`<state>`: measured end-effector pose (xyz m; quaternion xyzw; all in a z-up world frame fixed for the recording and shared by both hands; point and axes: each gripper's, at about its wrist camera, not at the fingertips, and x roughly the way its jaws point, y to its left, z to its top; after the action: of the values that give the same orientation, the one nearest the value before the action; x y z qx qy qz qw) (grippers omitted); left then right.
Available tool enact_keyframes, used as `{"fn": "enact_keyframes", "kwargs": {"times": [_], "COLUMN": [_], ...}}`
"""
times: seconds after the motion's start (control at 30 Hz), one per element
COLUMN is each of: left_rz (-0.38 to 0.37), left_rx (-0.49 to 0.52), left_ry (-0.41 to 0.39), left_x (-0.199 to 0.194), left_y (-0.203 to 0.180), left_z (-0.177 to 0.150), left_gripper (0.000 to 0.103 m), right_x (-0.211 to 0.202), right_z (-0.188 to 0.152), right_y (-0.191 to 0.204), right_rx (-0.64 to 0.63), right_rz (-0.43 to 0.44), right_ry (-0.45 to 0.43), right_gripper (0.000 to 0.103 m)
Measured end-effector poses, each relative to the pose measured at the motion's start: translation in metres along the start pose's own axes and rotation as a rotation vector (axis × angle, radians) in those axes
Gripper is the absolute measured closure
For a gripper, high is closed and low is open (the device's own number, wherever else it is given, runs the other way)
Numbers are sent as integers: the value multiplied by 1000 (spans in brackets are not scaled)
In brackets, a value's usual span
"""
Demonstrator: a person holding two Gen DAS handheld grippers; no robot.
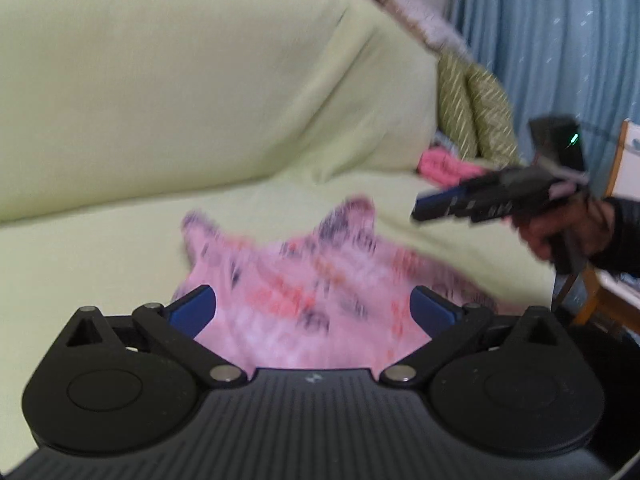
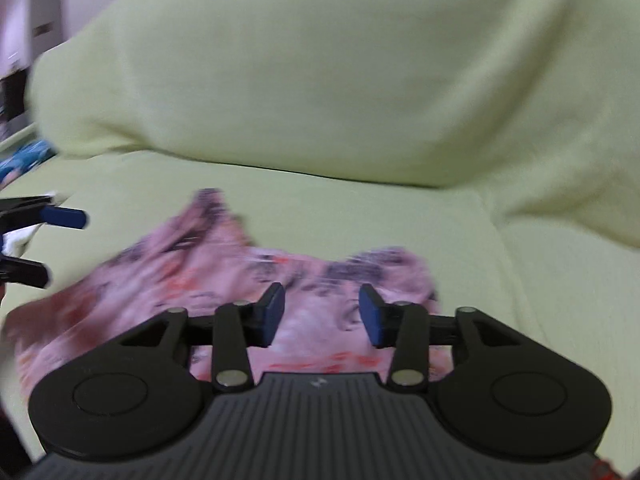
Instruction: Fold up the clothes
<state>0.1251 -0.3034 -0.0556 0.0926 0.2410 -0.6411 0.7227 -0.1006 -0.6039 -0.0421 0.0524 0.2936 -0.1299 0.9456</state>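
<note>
- Nearest the lens in the left wrist view, the left gripper sits at the bottom centre of the frame with its blue pads spread as wide as they go; nothing is clamped and no cloth touches either pad.
- Pink patterned garment lies crumpled in the lower middle of both views, on the seat of the pale green sofa. It is bunched, with two peaks standing up, so no fold looks finished; judged as an early stage.
- Right gripper, at the bottom centre of its own view, has jaws about half open over the garment, holding nothing.
- Both grippers point down at the cloth, probably so that each can take one edge.
- Seen from the left wrist, the right gripper appears at the right edge of the frame, carried by a hand, above and apart from the garment.
- Motion blur hides the garment's edges.
</note>
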Motion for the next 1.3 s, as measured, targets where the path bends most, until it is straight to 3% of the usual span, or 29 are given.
{"fn": "enact_keyframes", "kwargs": {"times": [0.1,0.2,0.3,0.33,0.37,0.4,0.47,0.7,0.77,0.8,0.87,1.1,1.17,1.3], "left_rz": [46,88,108,107,110,126,128,166,192,197,196,159,140,103], "left_rx": [-57,-111,-174,-196,-212,-212,-242,-249,-252,-267,-296,-256,-244,-220], "left_ry": [64,126,190,208,224,221,233,238,223,205,170,133,133,128], "left_x": [-29,-43,-46,-45,-45,-46,-50,-89,-103,-110,-121,-116,-107,-87], "left_y": [7,17,31,35,39,40,48,68,76,80,90,110,114,123], "left_z": [-21,-41,-57,-61,-64,-66,-64,-55,-50,-47,-40,-23,-20,-12], "left_gripper": [1,1,10,19,36,43,101,101,100,97,74,71,69,61], "right_x": [7,29,45,48,49,48,40,-8,-12,-12,-8,37,51,63], "right_z": [12,29,36,35,32,28,17,-19,-23,-25,-30,-50,-56,-57], "right_y": [20,32,45,50,56,63,79,159,194,213,249,338,350,358], "right_rx": [-112,-147,-147,-147,-147,-149,-156,-132,-171,-199,-249,-317,-337,-362], "right_rz": [48,92,106,116,127,133,142,252,283,291,293,199,120,45], "right_ry": [2,42,73,77,83,90,100,94,85,81,80,120,114,56], "right_gripper": [53,53,53,53,53,53,53,52,46,45,44,45,44,45]}}
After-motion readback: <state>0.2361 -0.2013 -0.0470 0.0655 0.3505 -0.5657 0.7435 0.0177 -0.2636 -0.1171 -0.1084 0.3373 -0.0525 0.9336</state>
